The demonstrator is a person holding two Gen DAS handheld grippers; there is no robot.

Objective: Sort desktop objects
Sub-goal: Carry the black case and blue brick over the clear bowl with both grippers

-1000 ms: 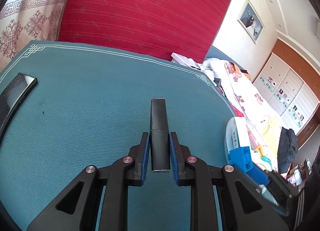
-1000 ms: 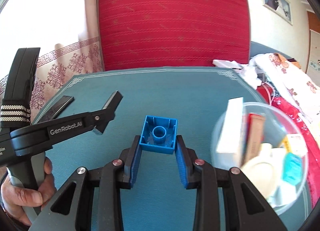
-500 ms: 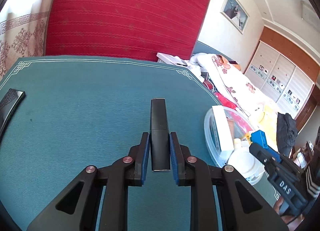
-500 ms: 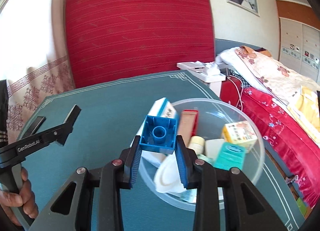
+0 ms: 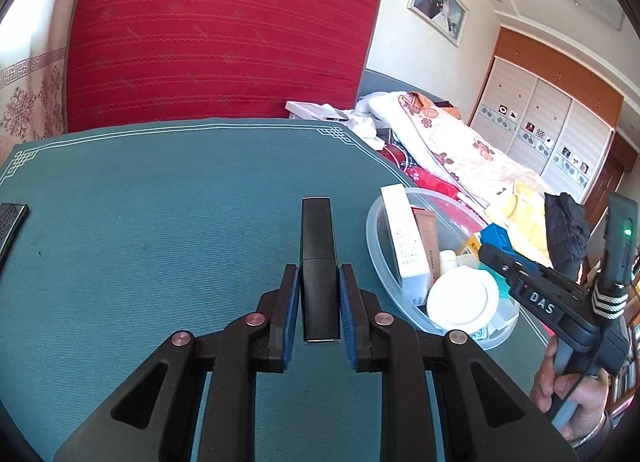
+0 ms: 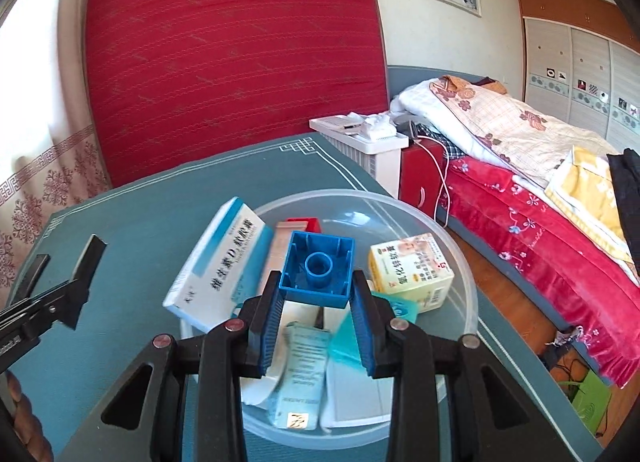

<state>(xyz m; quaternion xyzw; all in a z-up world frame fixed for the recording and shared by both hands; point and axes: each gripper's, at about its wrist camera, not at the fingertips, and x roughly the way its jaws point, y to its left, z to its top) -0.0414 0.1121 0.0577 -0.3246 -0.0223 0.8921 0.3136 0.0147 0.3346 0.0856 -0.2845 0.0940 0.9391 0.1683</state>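
Right claw point(image 6: 318, 294) clamps blue brick point(image 6: 318, 268); left claw point(image 5: 319, 294) clamps black stick point(image 5: 318, 262).

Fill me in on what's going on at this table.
A person is sorting small items into a clear plastic bowl on a teal-covered table, with a handheld gripper in each hand. The right gripper is shut on a blue building block, held over the bowl, which already holds several boxes and packets. The left gripper is shut on a slim black stick, beside the bowl.

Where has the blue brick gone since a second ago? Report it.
Yes: the right tool has carried the blue brick from above bare tabletop to over the bowl.
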